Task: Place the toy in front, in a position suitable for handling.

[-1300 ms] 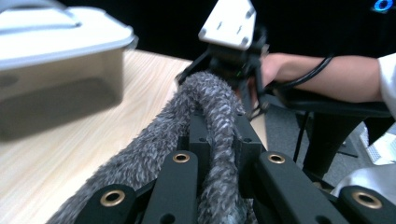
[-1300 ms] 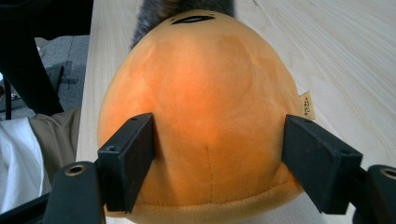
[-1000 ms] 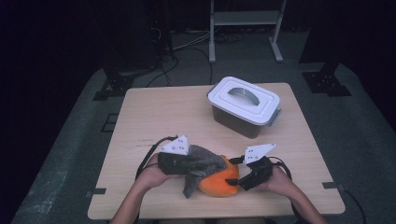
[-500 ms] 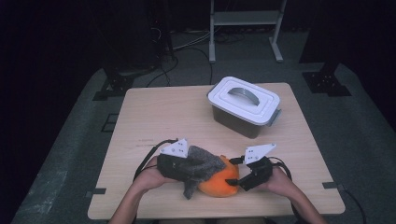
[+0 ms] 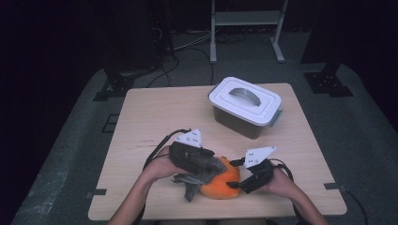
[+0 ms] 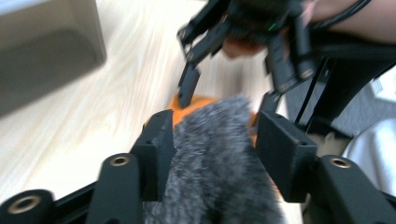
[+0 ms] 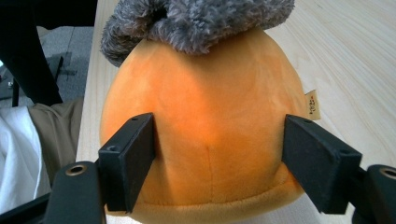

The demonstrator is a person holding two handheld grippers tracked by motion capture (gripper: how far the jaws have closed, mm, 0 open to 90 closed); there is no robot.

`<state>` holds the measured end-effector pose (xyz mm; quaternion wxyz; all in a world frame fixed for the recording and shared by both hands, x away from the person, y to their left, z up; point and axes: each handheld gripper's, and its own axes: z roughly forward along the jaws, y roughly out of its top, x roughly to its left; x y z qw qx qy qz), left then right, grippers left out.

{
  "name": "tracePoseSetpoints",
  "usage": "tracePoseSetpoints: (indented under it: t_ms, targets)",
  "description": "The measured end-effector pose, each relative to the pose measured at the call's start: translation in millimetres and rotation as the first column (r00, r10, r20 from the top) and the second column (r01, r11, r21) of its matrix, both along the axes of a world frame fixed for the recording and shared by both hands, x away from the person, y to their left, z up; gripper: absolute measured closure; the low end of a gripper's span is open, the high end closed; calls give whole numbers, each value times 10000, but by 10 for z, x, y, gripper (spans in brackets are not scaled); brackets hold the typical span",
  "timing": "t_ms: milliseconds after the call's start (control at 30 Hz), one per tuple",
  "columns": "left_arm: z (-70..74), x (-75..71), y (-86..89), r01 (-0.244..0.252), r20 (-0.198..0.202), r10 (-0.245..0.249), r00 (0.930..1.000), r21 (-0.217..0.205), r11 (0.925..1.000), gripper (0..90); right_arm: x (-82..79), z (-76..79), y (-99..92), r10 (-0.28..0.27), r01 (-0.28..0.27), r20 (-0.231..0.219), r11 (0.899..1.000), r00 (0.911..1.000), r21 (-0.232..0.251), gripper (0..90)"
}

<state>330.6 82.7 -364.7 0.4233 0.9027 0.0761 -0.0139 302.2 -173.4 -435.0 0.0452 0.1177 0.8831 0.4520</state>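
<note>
An orange plush toy (image 5: 224,185) with a grey furry part (image 5: 199,172) lies near the table's front edge. My left gripper (image 5: 209,163) comes at it from the left. Its jaws have just been opening and stand on either side of the grey fur (image 6: 215,158) without pinching it; some orange (image 6: 205,100) shows beyond. My right gripper (image 5: 236,182) comes from the right and is shut on the orange body (image 7: 205,93), one pad pressed on each flank. The grey fur (image 7: 201,18) sits on the far side of the toy from it.
A grey box with a white handled lid (image 5: 245,105) stands at the back right of the wooden table (image 5: 159,117). The toy lies close to the front edge, with the person's lap just below. A white metal stand (image 5: 244,28) is on the floor behind.
My left gripper's jaws have opened around the grey fur, and the hand has shifted a little up and away. The right gripper and the toy have kept still.
</note>
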Motion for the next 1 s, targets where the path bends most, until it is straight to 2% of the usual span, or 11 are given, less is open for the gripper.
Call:
tracePoseSetpoints:
  t_ms: [33, 67, 100, 133, 233, 400, 567, 700, 800, 867, 1000]
  targets:
    - [0, 0, 0, 0, 0, 0, 10000, 0, 10000, 431, 0, 0, 0, 0, 0, 0, 10000, 10000, 0, 250]
    - [-62, 21, -45, 14, -245, -5, 9997, 369, 9993, 415, -4, 0, 3, 56, -56, 128, 10000, 9999, -34, 250]
    - [-62, 21, -45, 14, -245, -5, 9997, 369, 9993, 399, -4, 0, 3, 56, -56, 128, 10000, 9999, -34, 250]
    - [-126, 28, -66, -45, -291, 68, 9996, 806, 9967, 385, -11, 0, 3, 93, -92, 171, 9999, 9998, -69, 250]
    - [-187, 22, -65, -67, -447, 109, 9989, 928, 9957, 374, -9, -3, 7, 126, -124, 259, 9999, 9996, -52, 250]
    - [-352, -42, -38, -101, -353, 146, 9993, 1233, 9923, 380, -36, 13, 68, 24, -23, 298, 10000, 9996, -20, 223]
    - [-432, -80, 119, -330, -462, 365, 9983, 755, 9966, 551, -69, 21, 164, 116, -118, 726, 9999, 9973, 19, 212]
    - [-470, -94, 225, -503, -597, 514, 9969, 201, 9985, 569, -62, 15, 198, 231, -234, 959, 9997, 9951, 24, 233]
    - [-474, -74, 248, -403, -779, 394, 9962, -96, 9991, 508, -37, 8, 198, 320, -325, 964, 9995, 9948, 41, 234]
    - [-449, -42, 243, -228, -1230, 186, 9922, -330, 9992, 391, -25, -1, 184, 284, -289, 868, 9996, 9958, 37, 233]
    - [-414, -14, 236, 9, -1552, -60, 9879, -329, 9995, 294, -20, -9, 169, 286, -290, 851, 9996, 9960, 40, 233]
